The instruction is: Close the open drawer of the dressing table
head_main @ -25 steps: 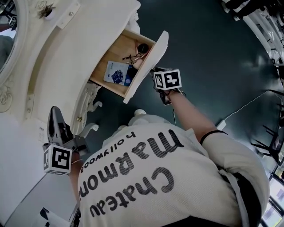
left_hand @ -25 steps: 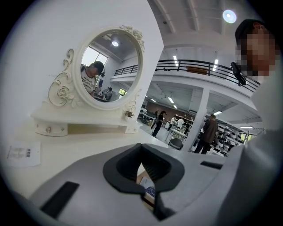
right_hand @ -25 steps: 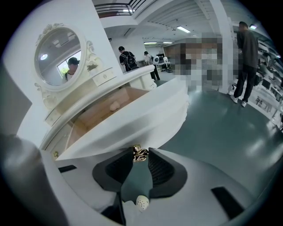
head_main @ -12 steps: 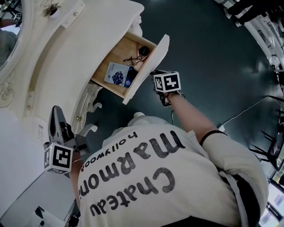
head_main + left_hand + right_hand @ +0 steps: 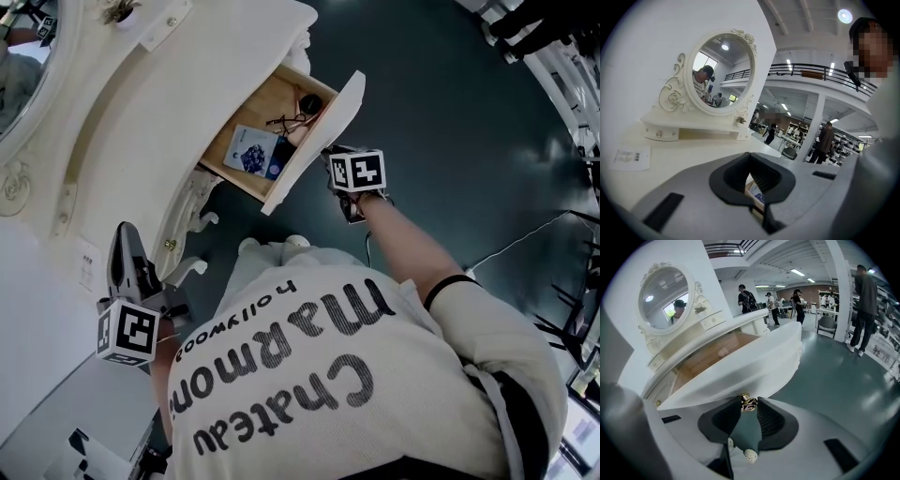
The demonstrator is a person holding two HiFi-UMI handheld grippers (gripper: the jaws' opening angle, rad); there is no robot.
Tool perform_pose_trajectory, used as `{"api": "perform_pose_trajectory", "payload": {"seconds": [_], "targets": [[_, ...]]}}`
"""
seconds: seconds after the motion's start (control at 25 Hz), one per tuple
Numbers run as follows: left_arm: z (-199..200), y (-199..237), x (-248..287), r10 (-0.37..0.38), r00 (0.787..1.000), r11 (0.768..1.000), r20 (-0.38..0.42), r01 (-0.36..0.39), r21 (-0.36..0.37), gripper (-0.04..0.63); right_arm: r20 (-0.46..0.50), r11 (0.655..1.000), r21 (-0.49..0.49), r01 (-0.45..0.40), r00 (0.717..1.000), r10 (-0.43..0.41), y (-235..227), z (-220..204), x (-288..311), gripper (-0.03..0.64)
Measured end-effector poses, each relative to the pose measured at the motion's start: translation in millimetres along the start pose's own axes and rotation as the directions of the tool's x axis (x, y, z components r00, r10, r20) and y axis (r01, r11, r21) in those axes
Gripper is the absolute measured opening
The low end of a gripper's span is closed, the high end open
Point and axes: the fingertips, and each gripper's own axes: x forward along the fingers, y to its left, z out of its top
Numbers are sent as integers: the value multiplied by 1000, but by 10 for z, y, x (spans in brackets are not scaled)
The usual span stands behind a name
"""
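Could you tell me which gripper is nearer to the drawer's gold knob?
Right. The right gripper has its jaws closed on the knob. The left gripper is well away, at the tabletop edge beside the drawer.

The drawer [image 5: 267, 108] is standing out from the front edge of the dressing table [image 5: 141, 131], a booklet [image 5: 249, 150] is lying in it near its front panel, and the mirror [image 5: 722, 70] is standing at the tabletop's back edge.
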Motion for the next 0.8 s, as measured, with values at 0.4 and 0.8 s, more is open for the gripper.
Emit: {"api": "perform_pose_trajectory", "payload": {"seconds": [0.4,0.8], "targets": [[104,127,58,-23,1000,1000,7,23,-18,8,-19,999,5,36,999,-36,31,6,-19,124],[280,287,121,-28,1000,999,3,28,-31,8,-30,996,33,79,996,-78,66,62,-14,124]]}}
